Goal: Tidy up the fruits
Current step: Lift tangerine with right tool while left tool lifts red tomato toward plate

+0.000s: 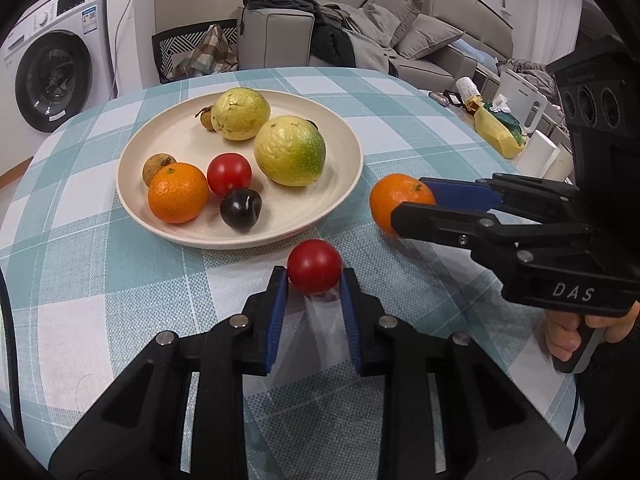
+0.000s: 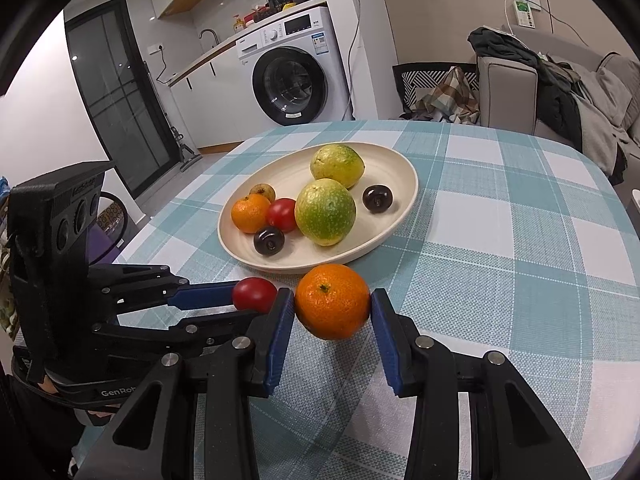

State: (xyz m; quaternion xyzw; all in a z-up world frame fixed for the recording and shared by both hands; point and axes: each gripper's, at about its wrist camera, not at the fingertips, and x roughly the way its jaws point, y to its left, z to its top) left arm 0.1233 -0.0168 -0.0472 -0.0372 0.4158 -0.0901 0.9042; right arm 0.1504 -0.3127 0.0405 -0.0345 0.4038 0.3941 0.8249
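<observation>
A cream plate (image 1: 168,144) (image 2: 400,168) on the checked table holds two yellow-green guavas, an orange, a red tomato, dark plums and small brown fruits. My left gripper (image 1: 314,280) is shut on a red tomato (image 1: 314,266) (image 2: 254,294) just in front of the plate. My right gripper (image 2: 332,306) is shut on an orange (image 2: 333,300) (image 1: 394,200) beside the plate's near right rim; it also shows in the left wrist view (image 1: 408,200).
The table has a blue-and-white checked cloth (image 1: 100,280). Beyond it stand a washing machine (image 2: 292,68), a chair (image 1: 192,48) and a grey sofa with clothes (image 1: 320,28). A side table with clutter (image 1: 500,120) is at the right.
</observation>
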